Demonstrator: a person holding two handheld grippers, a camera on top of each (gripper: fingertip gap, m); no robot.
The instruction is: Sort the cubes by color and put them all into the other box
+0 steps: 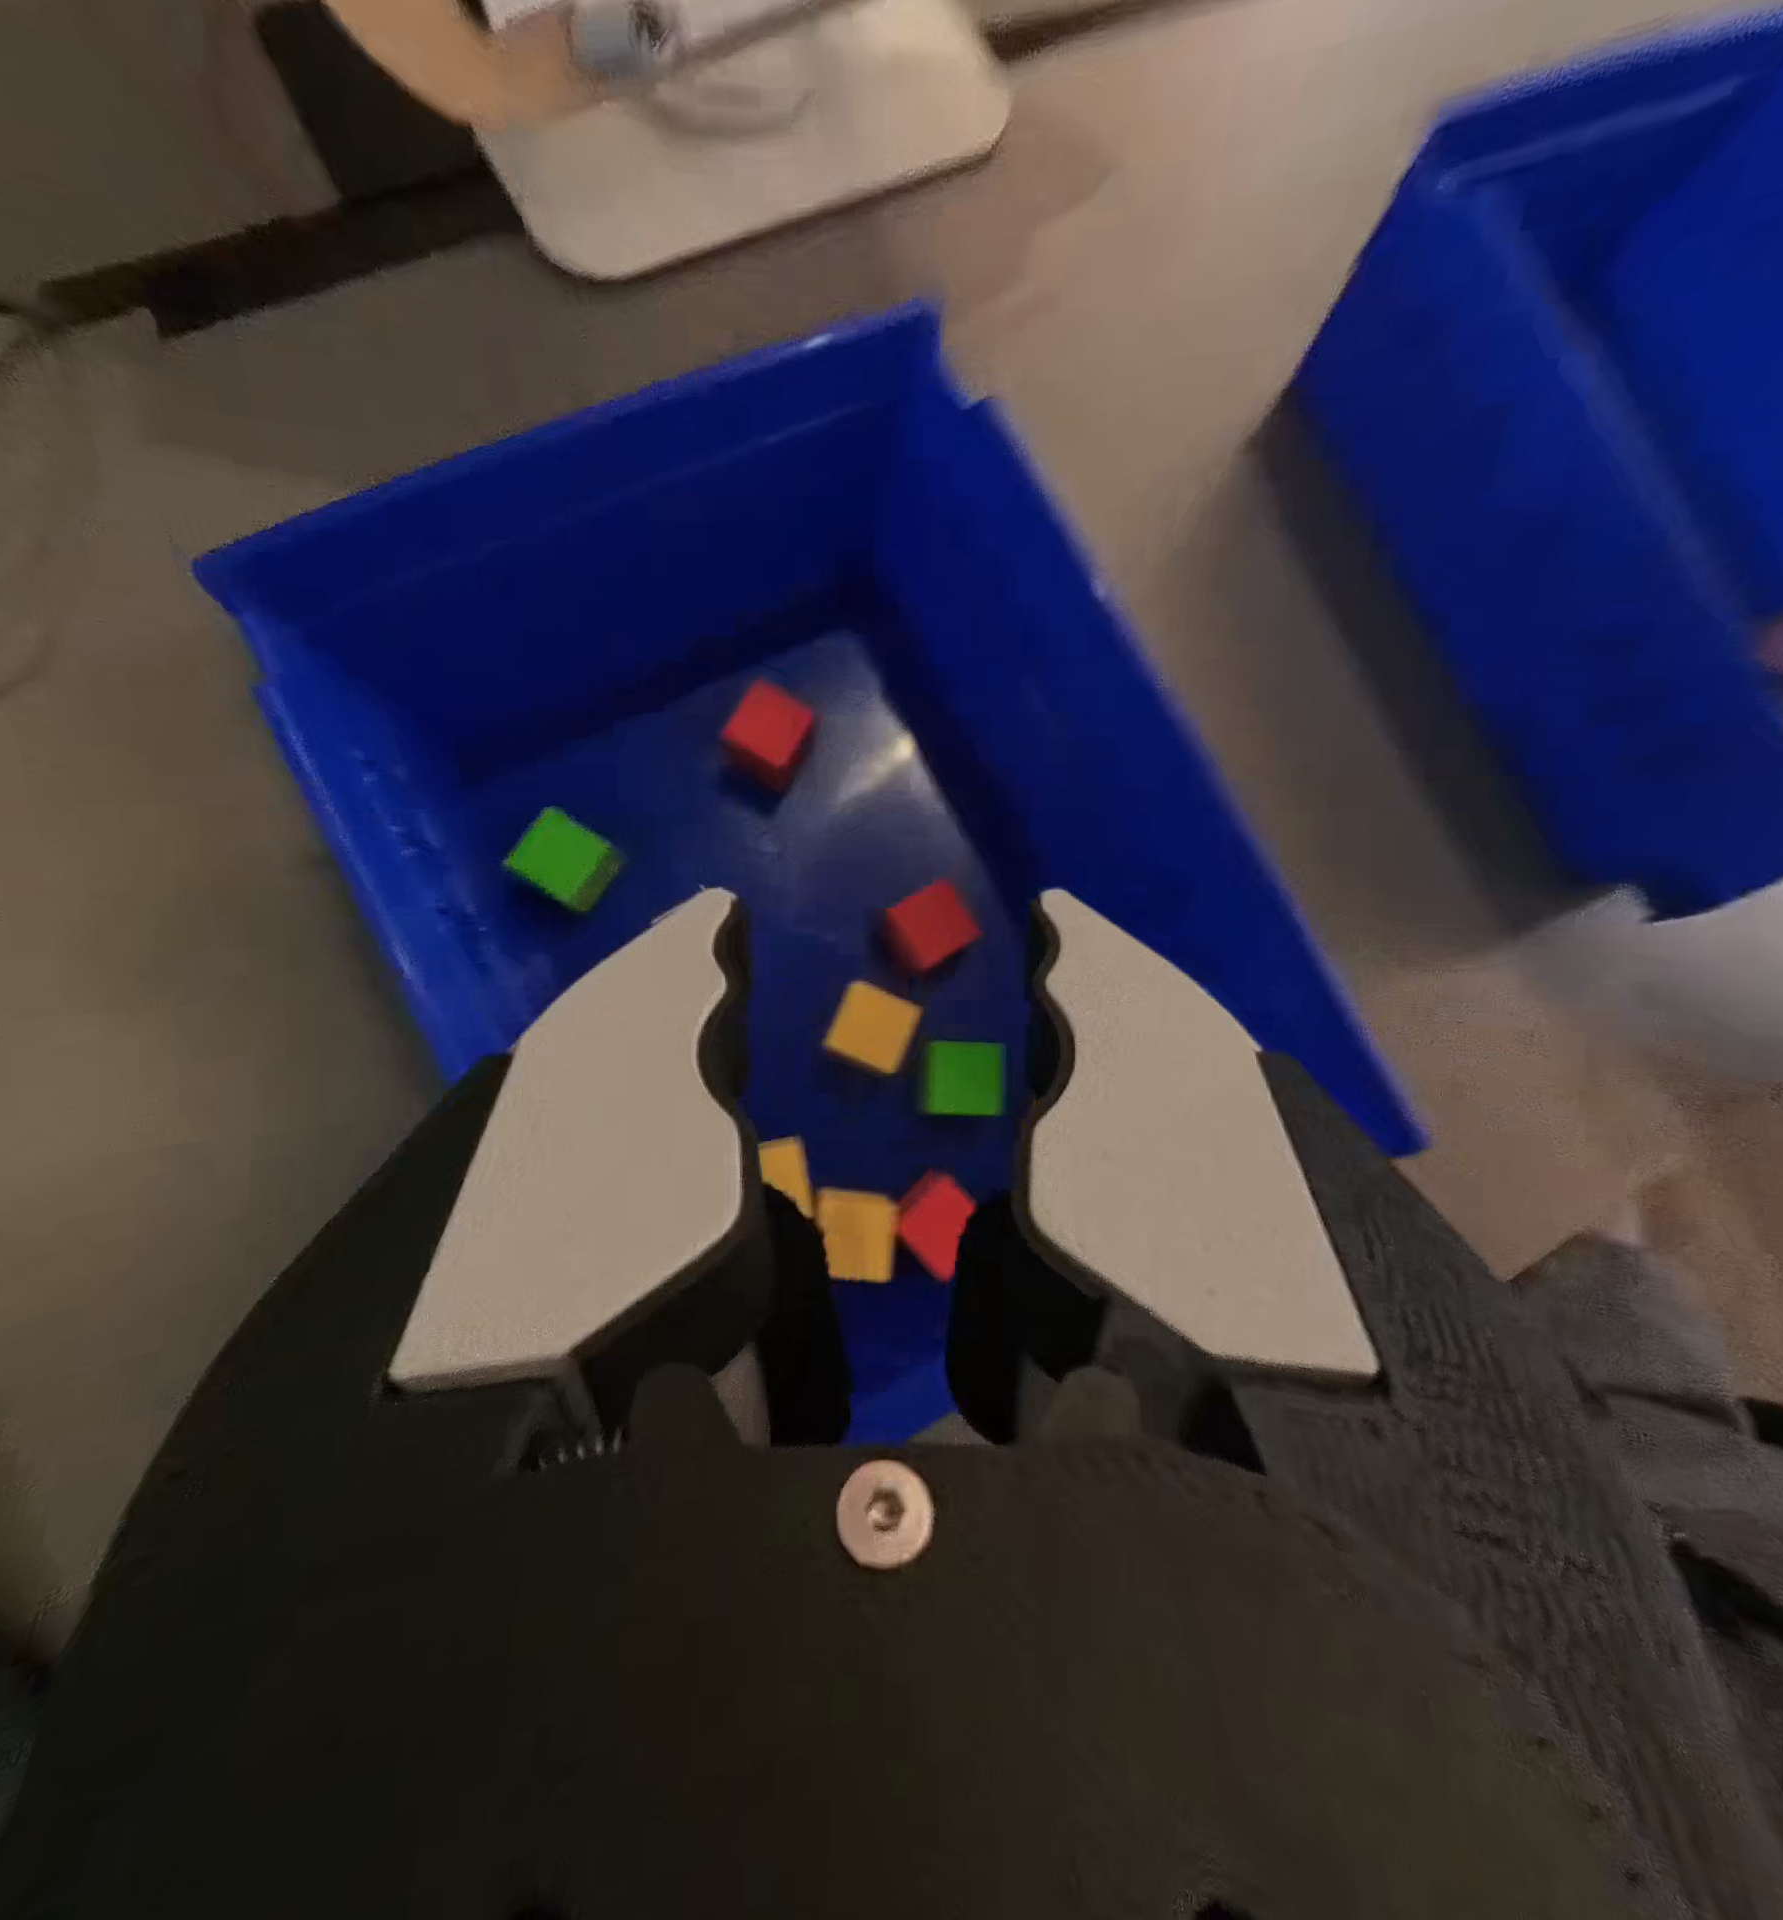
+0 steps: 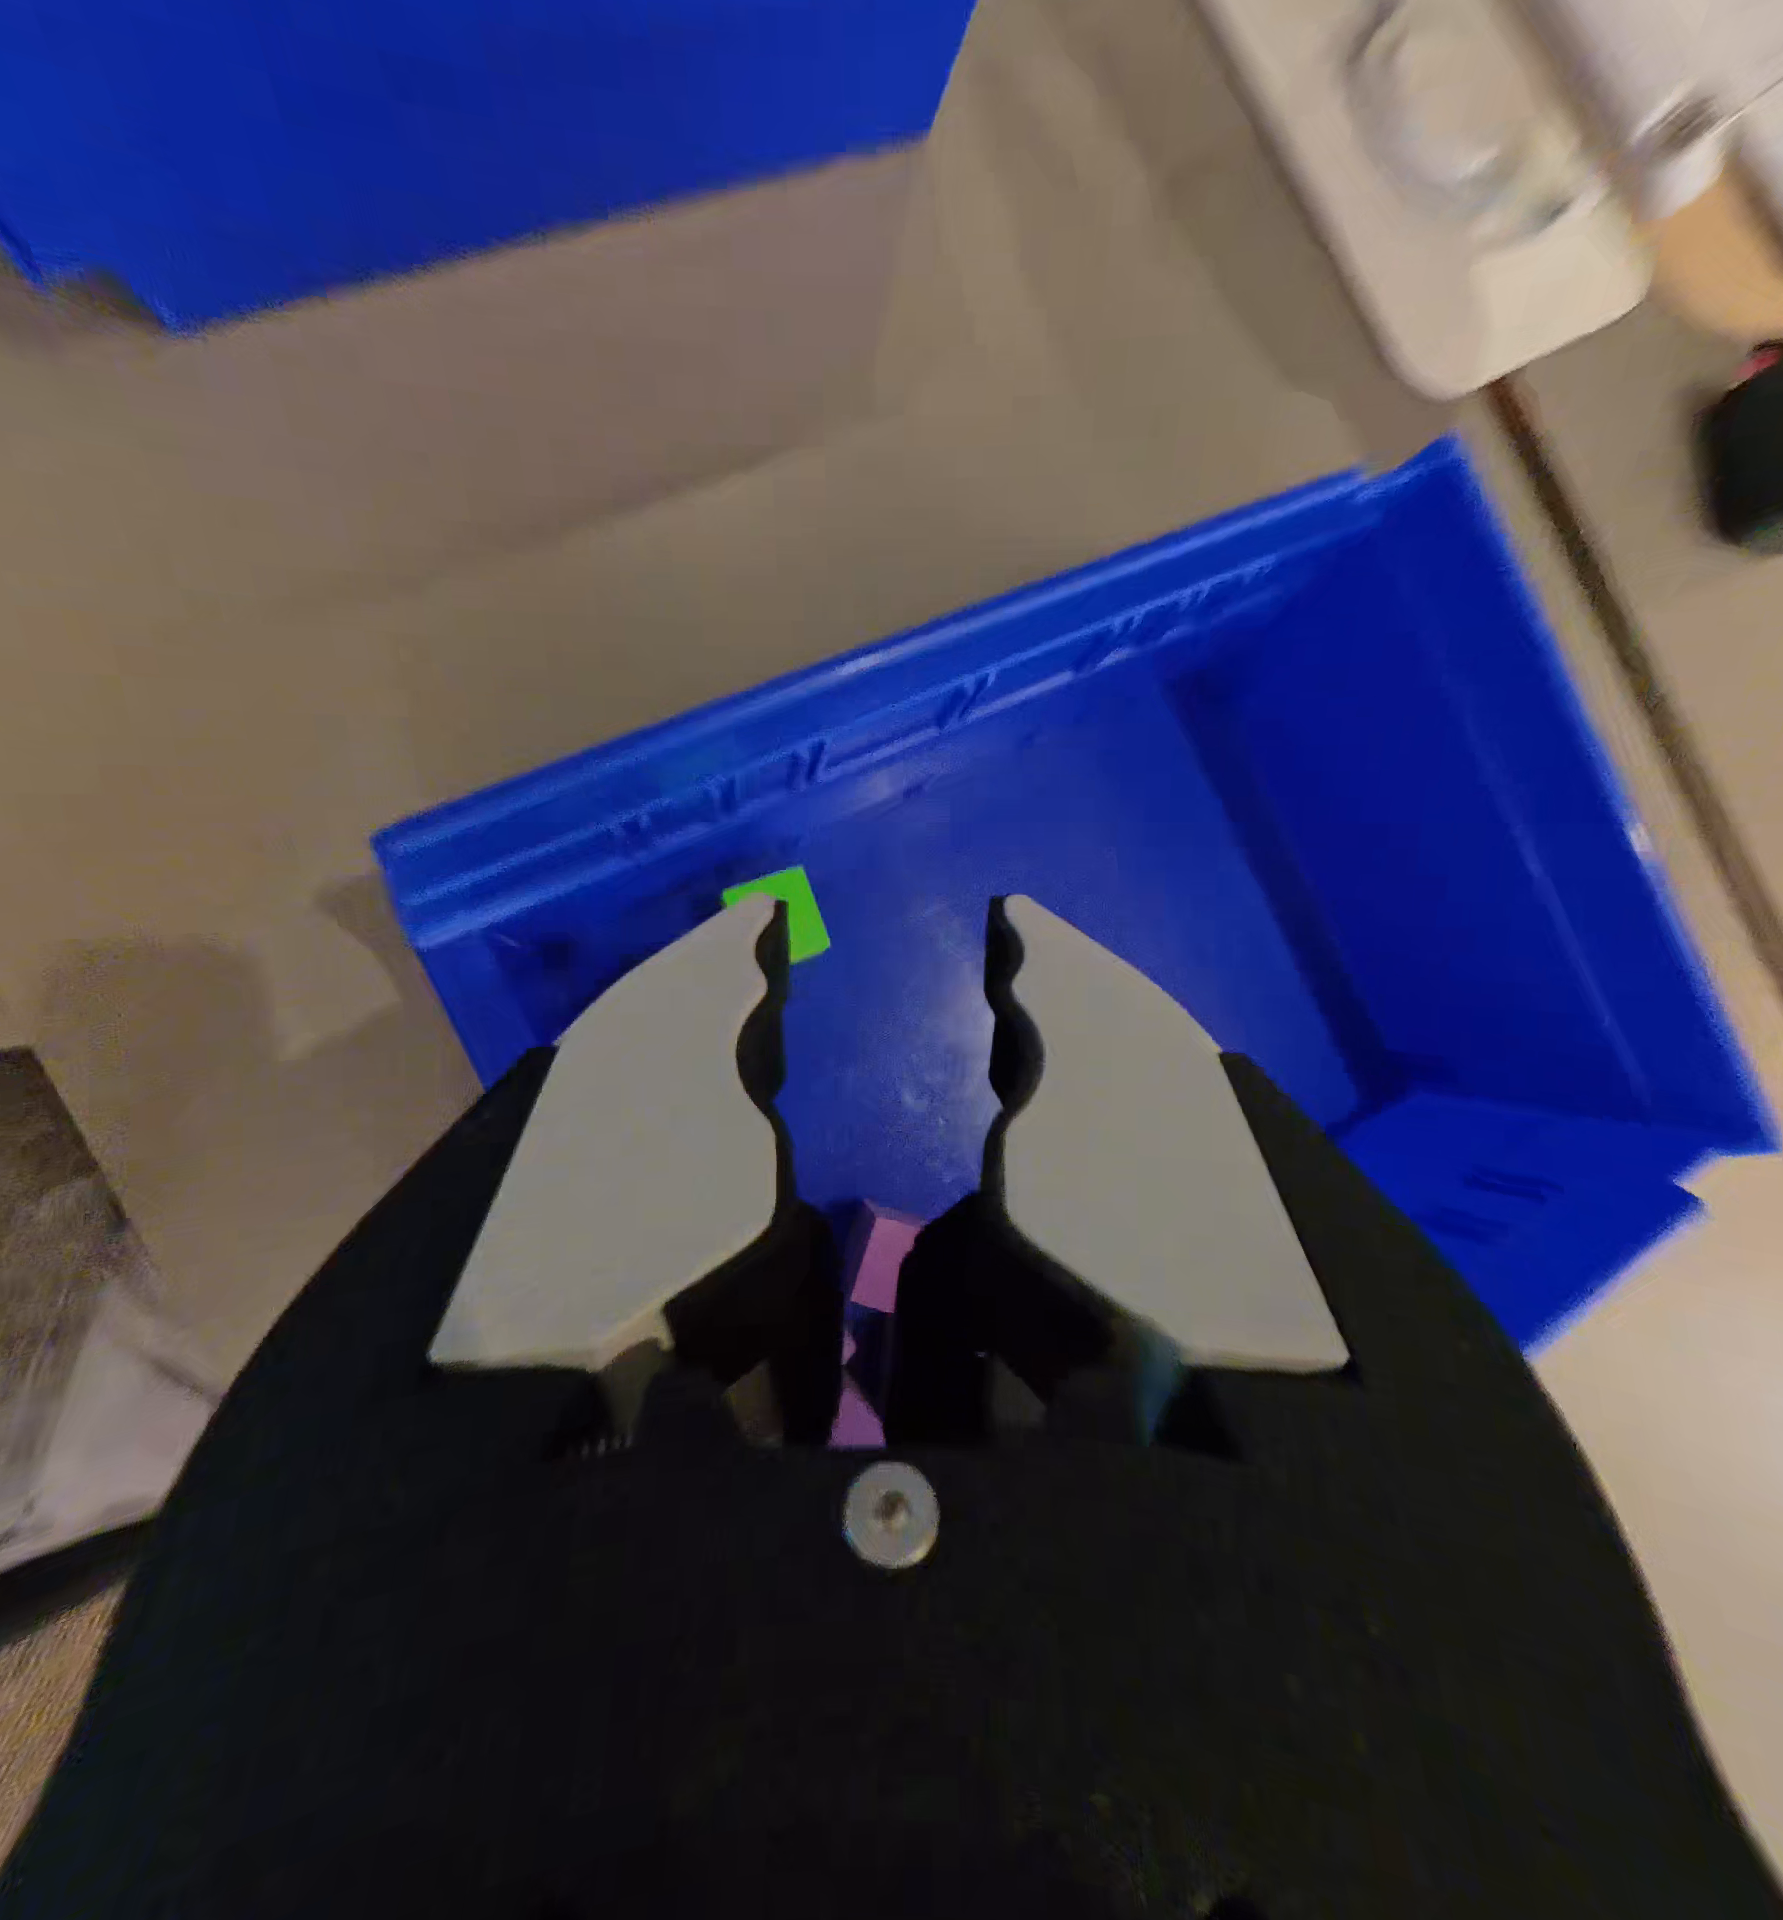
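Left claw [image 1: 882, 914] parted above cubes [image 1: 871, 1027] in bin [image 1: 596, 582]

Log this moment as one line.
left gripper open over blue bin of cubes | right gripper open over second bin, green cube

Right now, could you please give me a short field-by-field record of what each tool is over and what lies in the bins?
left tool: open, empty, over blue bin
left bin contents: three red cubes, two green, three yellow
right tool: open, empty, over second blue bin
right bin contents: green cube by left fingertip; purple pieces partly hidden
surface: beige
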